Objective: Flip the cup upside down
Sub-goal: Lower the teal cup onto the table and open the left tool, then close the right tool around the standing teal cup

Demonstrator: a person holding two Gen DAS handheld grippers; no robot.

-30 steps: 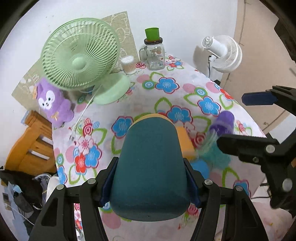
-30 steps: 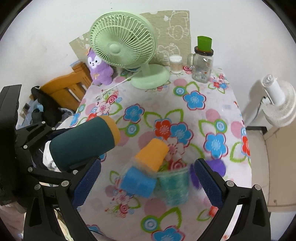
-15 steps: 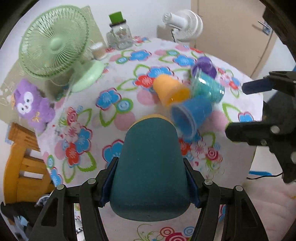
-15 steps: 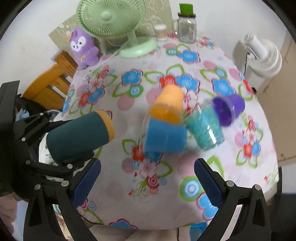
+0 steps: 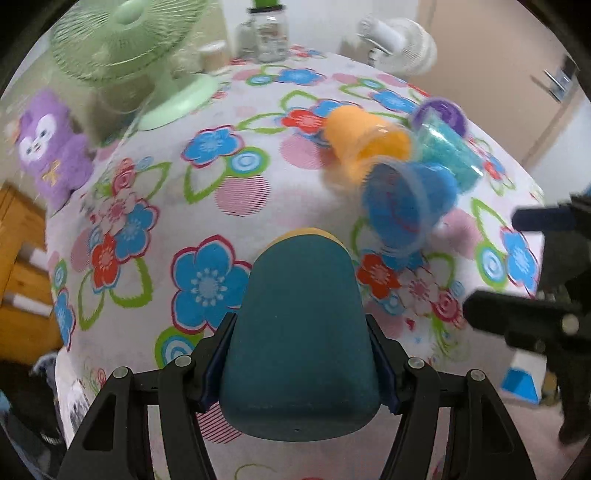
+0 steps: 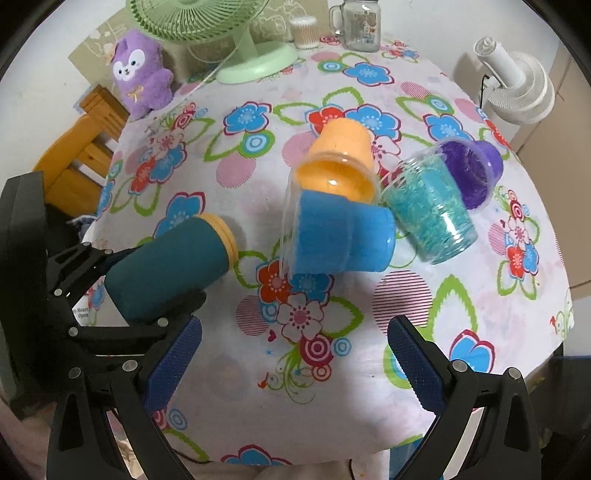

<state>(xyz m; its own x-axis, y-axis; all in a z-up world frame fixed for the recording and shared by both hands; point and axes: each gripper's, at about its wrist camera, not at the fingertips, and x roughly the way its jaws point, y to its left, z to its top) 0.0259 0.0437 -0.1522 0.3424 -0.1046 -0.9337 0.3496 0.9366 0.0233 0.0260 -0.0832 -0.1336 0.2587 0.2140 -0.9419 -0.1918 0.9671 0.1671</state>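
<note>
My left gripper [image 5: 299, 356] is shut on a dark teal cup [image 5: 301, 339] with a yellow rim, held on its side above the table with the rim pointing away from me. The cup also shows in the right wrist view [image 6: 168, 267], at the left. My right gripper [image 6: 293, 363] is open and empty over the table's near edge. Several plastic cups lie tipped on their sides in a cluster: orange [image 6: 341, 166], blue [image 6: 341, 236], turquoise [image 6: 430, 212] and purple [image 6: 471, 171].
The round table has a flowered cloth [image 6: 295, 110]. At the back stand a green fan [image 6: 236, 40], a purple plush toy [image 6: 142, 77], a glass jar mug [image 6: 360, 24] and a small cup [image 6: 303, 33]. A white fan [image 6: 517, 88] stands off the right edge, a wooden chair [image 6: 79, 142] at the left.
Both views have tilted further down toward the table. The teal cup stays clamped in my left gripper and now hangs lower over the cloth. The cup cluster looks nearer.
</note>
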